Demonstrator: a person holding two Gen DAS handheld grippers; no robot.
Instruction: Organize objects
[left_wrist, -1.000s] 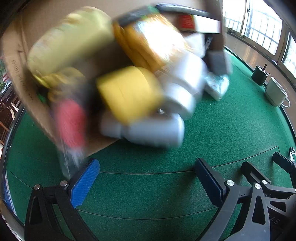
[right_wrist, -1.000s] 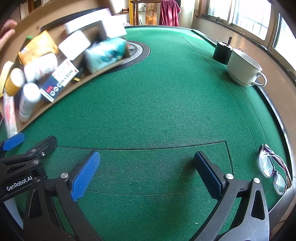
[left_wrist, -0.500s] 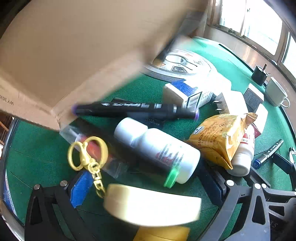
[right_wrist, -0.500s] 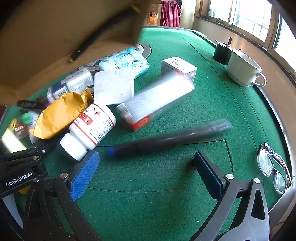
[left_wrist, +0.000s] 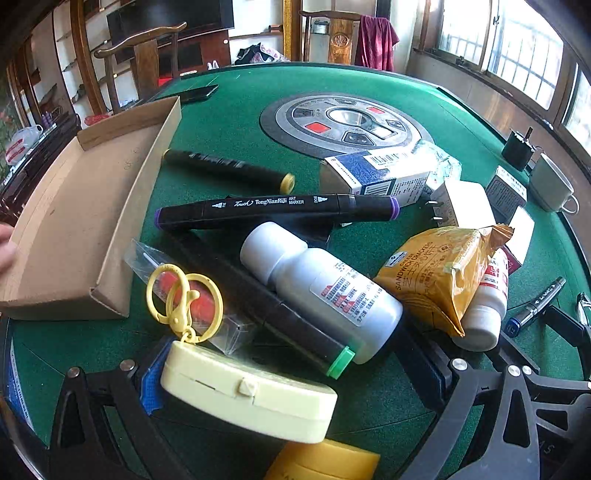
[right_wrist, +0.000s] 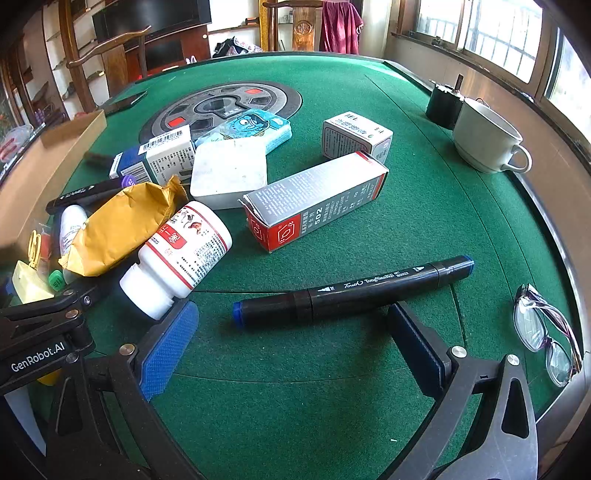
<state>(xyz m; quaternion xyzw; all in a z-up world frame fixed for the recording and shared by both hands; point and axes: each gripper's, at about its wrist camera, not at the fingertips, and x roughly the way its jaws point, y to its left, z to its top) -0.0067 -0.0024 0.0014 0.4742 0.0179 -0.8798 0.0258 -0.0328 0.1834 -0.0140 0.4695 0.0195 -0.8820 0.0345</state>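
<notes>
Several loose items lie heaped on the green felt table (right_wrist: 332, 406). My left gripper (left_wrist: 291, 376) is open, with a cream case (left_wrist: 247, 391) and its yellow key clip lying across its fingers. Just beyond lie a white bottle (left_wrist: 325, 291), a purple-capped marker (left_wrist: 277, 208), an orange cracker pack (left_wrist: 439, 273) and a blue box (left_wrist: 380, 173). The empty cardboard tray (left_wrist: 74, 221) rests at the left. My right gripper (right_wrist: 291, 343) is open, holding nothing; a blue-capped marker (right_wrist: 354, 291) lies just ahead of its fingertips, with a red-labelled bottle (right_wrist: 181, 254) and a 502 box (right_wrist: 314, 203) beyond.
A person's hand (left_wrist: 5, 247) touches the tray's left edge. A white cup (right_wrist: 487, 140) and a black pot (right_wrist: 443, 103) stand at the far right rim. Glasses (right_wrist: 546, 332) lie at the near right. The table's round control disc (left_wrist: 343, 125) sits behind the heap.
The cardboard tray was tipped over the table and its contents spilled out. The items have come to rest and the tray now lies flat and empty at the left.
</notes>
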